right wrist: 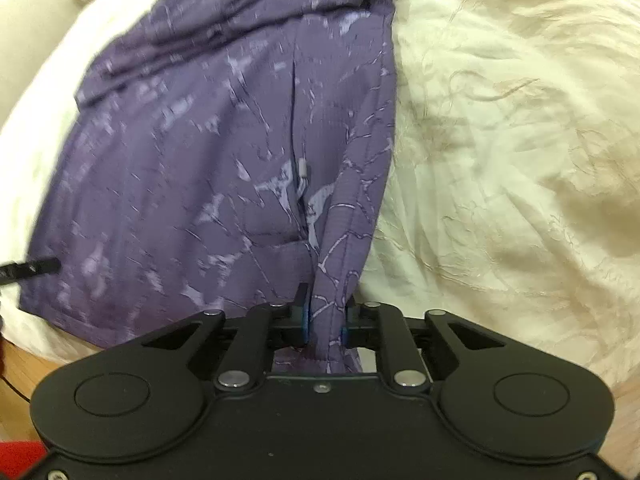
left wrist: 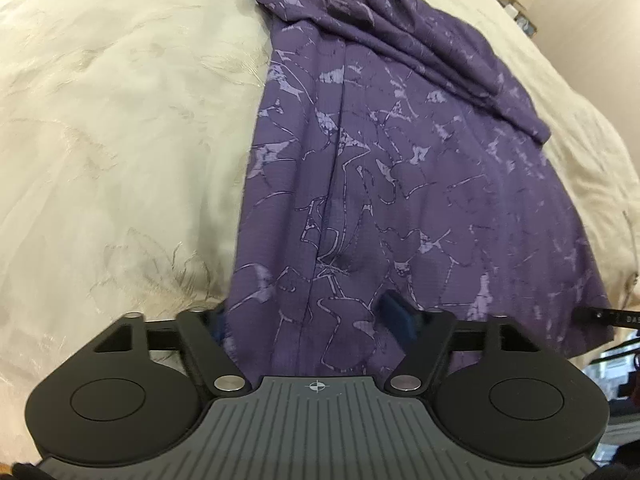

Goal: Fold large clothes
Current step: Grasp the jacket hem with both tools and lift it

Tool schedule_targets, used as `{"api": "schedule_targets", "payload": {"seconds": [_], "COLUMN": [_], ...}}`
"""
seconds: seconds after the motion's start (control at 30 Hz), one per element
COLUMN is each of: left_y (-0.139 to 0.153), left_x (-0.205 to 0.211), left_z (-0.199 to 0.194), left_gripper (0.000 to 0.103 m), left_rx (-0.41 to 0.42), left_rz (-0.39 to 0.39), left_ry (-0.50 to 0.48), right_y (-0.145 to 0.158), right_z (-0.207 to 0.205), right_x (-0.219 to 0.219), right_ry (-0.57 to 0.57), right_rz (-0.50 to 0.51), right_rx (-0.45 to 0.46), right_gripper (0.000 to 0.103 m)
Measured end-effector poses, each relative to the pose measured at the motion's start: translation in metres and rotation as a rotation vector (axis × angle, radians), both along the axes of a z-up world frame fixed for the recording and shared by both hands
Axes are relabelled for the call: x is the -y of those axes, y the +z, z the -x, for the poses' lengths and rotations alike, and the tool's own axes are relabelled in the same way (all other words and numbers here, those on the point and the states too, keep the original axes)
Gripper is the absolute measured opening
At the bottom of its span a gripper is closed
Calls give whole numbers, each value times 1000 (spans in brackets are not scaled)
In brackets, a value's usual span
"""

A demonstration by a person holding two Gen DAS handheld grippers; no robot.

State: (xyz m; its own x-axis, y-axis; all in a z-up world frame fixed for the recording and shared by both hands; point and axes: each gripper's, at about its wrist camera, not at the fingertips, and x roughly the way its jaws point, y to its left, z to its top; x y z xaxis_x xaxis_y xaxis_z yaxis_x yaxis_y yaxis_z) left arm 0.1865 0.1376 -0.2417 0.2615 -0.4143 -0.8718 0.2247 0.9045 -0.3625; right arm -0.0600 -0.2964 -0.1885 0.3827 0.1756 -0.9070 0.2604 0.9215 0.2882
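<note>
A purple garment (left wrist: 400,168) with a pale cracked pattern lies lengthwise on a cream bedspread (left wrist: 120,140), its far end bunched in folds. My left gripper (left wrist: 308,316) stands at the near hem. Its jaws are wide apart and the flat cloth runs between them. One blue pad (left wrist: 396,314) shows; the cloth's edge hides the other. In the right wrist view the same garment (right wrist: 200,160) lies left of centre. My right gripper (right wrist: 325,326) is shut on a gathered fold of its near right edge, which is pinched between the blue pads (right wrist: 306,320).
The embroidered cream bedspread (right wrist: 500,160) spreads wide beside the garment. A black bar (left wrist: 604,315) juts in at the cloth's right edge, and another black bar (right wrist: 30,268) at its left edge. Wooden floor (right wrist: 20,368) shows below the bed's edge. Small clutter (left wrist: 516,8) sits far off.
</note>
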Motion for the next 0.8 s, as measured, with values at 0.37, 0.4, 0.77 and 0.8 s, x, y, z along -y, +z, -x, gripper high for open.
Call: {"api": "schedule_targets", "payload": {"seconds": [0.37,0.4,0.77,0.8], "left_y": [1,2,76,84], "left_x": [-22,-21,-50,-50], "left_z": [6,7,-10,-16], "left_gripper": [18,12,5,5], "left_rx": [-13,-15,67,83], "left_rz": [67,77,392,408], "left_ry": [77,81,244,252], "right_y": [15,13,61,68], "right_z": [-3,-5,3,0], "right_x": [4,1,35,40], "right_ry": [-38,-27,-202,-216], "right_rz": [-52,-49,-356,-372], "right_rx": [13,11,232,265], "right_gripper": [20,20,14,14]}}
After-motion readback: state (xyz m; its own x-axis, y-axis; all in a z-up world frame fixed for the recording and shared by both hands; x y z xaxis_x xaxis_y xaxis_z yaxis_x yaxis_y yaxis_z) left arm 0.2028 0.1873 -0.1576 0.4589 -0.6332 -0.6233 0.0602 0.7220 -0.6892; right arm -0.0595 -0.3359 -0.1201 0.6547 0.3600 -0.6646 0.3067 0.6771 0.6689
